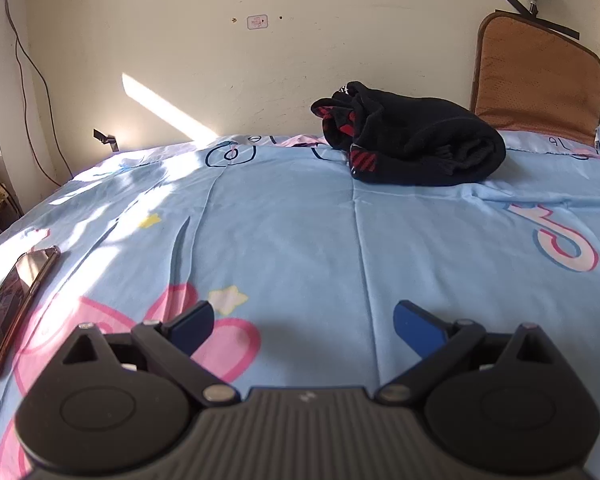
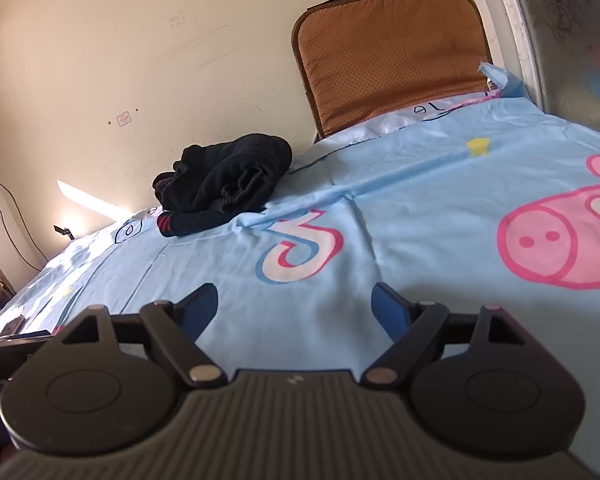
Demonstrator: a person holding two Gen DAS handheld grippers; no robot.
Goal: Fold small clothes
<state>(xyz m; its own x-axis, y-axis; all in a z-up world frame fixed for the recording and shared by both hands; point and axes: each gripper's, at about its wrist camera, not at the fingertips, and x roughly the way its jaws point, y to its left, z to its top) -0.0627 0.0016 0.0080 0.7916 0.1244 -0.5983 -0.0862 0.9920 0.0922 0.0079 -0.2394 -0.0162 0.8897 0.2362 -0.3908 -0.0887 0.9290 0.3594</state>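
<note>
two tools are held wide apart-fingered and empty: the left tool [image 1: 303, 326] and right tool [image 2: 294, 306] at lower centre. the black garment [image 1: 412, 138] is bunched on the bed [image 1: 300, 232], upper right.

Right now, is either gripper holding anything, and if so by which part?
Nothing is held. The left gripper and right gripper both stand open over the blue bedsheet. The black garment lies bunched near the wall, untouched.

bare sheet [image 1: 300, 240] ahead, phone [image 1: 12, 304] left, black clothes [image 1: 412, 140] far
</note>
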